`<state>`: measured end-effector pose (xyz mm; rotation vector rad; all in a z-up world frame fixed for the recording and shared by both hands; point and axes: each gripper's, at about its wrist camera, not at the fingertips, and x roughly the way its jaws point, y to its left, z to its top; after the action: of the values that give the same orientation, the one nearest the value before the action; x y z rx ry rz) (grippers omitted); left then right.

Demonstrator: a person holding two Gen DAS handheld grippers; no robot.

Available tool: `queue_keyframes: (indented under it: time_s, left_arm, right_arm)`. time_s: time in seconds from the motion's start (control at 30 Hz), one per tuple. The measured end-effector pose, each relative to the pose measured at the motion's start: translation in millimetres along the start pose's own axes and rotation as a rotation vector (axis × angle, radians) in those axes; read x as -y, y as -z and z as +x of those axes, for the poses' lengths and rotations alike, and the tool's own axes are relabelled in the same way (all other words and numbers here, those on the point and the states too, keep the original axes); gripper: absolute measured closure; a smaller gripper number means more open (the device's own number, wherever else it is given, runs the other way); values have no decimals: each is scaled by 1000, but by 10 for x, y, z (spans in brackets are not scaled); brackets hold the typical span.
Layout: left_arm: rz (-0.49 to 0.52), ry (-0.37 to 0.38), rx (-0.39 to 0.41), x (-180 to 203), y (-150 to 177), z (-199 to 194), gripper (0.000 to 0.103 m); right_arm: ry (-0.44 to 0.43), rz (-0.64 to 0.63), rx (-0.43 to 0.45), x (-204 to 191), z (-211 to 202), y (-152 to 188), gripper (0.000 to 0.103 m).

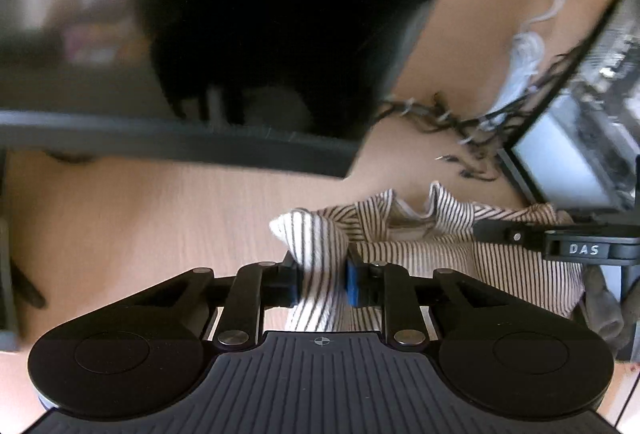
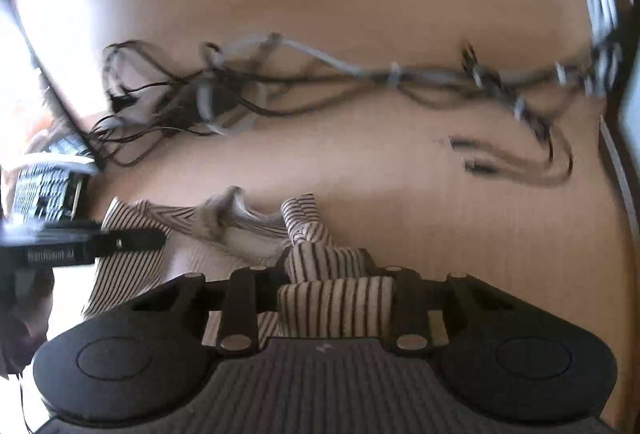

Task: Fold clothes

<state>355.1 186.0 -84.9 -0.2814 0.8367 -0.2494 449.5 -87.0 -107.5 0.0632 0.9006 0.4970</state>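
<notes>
A white garment with thin black stripes [image 1: 424, 246] hangs stretched between my two grippers above a light wooden table [image 1: 140, 218]. My left gripper [image 1: 322, 284] is shut on one bunched corner of it, pinched between blue pads [image 1: 352, 284]. The right gripper shows at the right of the left wrist view [image 1: 520, 234], holding the far edge. In the right wrist view, my right gripper [image 2: 334, 290] is shut on a folded bunch of the striped garment [image 2: 332, 298]. The left gripper shows at the left there [image 2: 120, 242].
A tangle of black and grey cables [image 2: 280, 82] lies across the table beyond the garment. A large dark monitor [image 1: 260, 34] stands at the back left. A laptop or keyboard [image 1: 592, 74] sits at the right. Both views are motion-blurred.
</notes>
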Motion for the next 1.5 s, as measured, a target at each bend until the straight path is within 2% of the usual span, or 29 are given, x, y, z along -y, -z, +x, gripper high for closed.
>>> queue_keyframes:
  time_s: [0.17,0.33,0.43,0.53,0.57,0.63,0.73,0.77,0.83,0.9,1.0,1.07,1.17,1.23,1.3,1.33,1.37,1.4,1.43,1.5]
  left_arm:
    - [91,68,50,133,111,-680,81]
    - [206,99,3,213,527,-1176,81]
    - [235,126,-65,207,798,-1334,79]
    - [278,169,-134,152,1005,-1482,71]
    - [284,178,-153,126,1046,-1513,68]
    - [270,192,-191,34,1098,-1590,67]
    - [236,218,-212,-107,1135,-1724,53]
    - [222,232,-207,-144,1130,-1756,47]
    - [167,262,-181,-225,1101,-1810,42]
    - [90,286,-156,-292,1073,-1794,28]
    - [11,302,-158,-293,1079,-1634,26]
    - [-11,291,-201,-204,1115,-1451,26]
    - [8,230,-264,-66,1194,-1196,27]
    - [2,194,-285,-38,1230,-1108,29]
    - [-16,168,-299,-29,1250,-1039,41]
    - [-22,158,-294,-15,1237,-1018,44]
    - [-28,149,-290,0,1225,-998,61]
    - [-25,136,-283,25,1197,-972,70]
    - [4,120,-271,75,1127,-934,73]
    - [88,92,-234,191,930,-844,79]
  right_arm:
    - [-23,-153,100,-390,-838,117,74]
    - [7,-285,105,-813,-1333,560,74]
    - [31,-372,63,-1049,-1445,961,74]
    - [68,-448,-10,-1233,-1440,1368,74]
    - [85,-474,-34,-1285,-1425,1483,74]
    - [104,-503,-83,-1376,-1424,1703,74]
    - [98,-518,-142,-1438,-1560,1945,66]
    - [97,-498,-151,-1411,-1646,1976,64]
    - [105,-427,-155,-1301,-1838,1995,61]
    - [134,-307,-130,-1118,-2035,1961,58]
    - [159,-37,-29,-833,-2224,1889,46]
    - [129,153,23,-667,-2173,1857,44]
    - [64,331,22,-577,-1905,1897,43]
    - [43,330,-15,-646,-1696,1926,42]
    - [47,286,-41,-722,-1553,1946,37]
    - [51,261,-48,-747,-1509,1951,38]
    - [55,245,-47,-738,-1468,1926,42]
    - [60,234,-45,-718,-1429,1891,57]
    - [64,222,-42,-698,-1389,1855,71]
    - [68,177,-34,-630,-1287,1672,81]
